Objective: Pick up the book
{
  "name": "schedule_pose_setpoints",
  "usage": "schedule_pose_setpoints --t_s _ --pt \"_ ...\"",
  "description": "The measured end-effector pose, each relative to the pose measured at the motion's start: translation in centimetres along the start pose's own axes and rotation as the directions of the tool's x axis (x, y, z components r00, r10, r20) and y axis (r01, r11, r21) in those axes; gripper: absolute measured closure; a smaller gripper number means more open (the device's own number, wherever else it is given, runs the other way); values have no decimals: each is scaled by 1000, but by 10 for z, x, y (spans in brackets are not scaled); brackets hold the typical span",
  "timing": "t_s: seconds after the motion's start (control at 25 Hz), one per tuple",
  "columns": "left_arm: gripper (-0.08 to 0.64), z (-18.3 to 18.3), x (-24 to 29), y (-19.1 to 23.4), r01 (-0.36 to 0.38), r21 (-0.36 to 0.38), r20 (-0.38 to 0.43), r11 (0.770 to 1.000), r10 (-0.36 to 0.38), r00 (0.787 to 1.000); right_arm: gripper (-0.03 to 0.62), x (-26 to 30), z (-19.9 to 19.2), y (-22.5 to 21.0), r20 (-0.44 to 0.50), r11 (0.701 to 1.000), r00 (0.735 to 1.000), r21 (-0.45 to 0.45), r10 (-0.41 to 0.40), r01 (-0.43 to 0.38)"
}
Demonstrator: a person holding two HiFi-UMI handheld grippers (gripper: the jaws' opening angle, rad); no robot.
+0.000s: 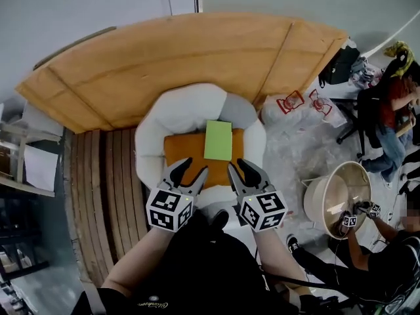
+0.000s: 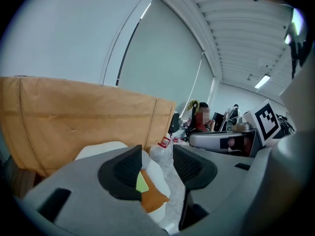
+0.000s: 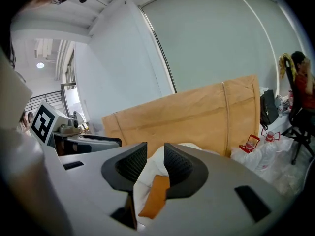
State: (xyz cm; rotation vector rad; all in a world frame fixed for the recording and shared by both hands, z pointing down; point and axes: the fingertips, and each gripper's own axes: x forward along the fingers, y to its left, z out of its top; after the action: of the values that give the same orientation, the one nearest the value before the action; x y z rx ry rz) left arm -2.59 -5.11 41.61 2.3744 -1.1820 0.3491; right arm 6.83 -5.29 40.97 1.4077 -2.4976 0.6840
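A light green book (image 1: 218, 140) lies flat on an orange cushion (image 1: 184, 153) that rests in a white round padded seat (image 1: 190, 107). Both grippers hover side by side just short of the cushion's near edge, pointing at it. The left gripper (image 1: 195, 167) is shut with nothing between its jaws, a little left of the book. Shut and empty as well, the right gripper (image 1: 237, 165) sits just below the book's near right corner. In the left gripper view, a sliver of the book (image 2: 141, 183) and cushion (image 2: 153, 198) shows past the left gripper (image 2: 157, 154). The right gripper (image 3: 155, 154) frames the cushion (image 3: 156, 195).
A large curved plywood panel (image 1: 184, 58) stands behind the seat. Wooden slats (image 1: 105, 189) lie to its left. Clear plastic bags (image 1: 295, 110) and a round white tub (image 1: 335, 192) are at the right, with seated people (image 1: 394, 110) beyond.
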Motion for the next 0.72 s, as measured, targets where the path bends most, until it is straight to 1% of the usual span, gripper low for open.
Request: schedule_pose_setpoints --t_s 0.12,0.2,0.36,0.56,0.72 --pt "360 -11 17 26 26 -31 -40 999 -27 999 490 25 -5 -10 -34 999 998 6 -46 46" --pt "360 -16 29 43 39 -39 -67 998 -42 997 490 40 -7 -18 -57 997 995 6 -81 81" --pt "368 -21 57 70 39 -52 -116 998 -44 992 490 62 -17 -42 -106 991 986 13 -130 132" --pt "368 -40 107 82 39 -96 -179 995 -56 982 490 96 -38 -81 -165 988 977 50 -136 146" --pt "368 -69 150 93 3 -112 -239 994 -30 971 491 123 -66 -114 -232 988 964 52 -129 144"
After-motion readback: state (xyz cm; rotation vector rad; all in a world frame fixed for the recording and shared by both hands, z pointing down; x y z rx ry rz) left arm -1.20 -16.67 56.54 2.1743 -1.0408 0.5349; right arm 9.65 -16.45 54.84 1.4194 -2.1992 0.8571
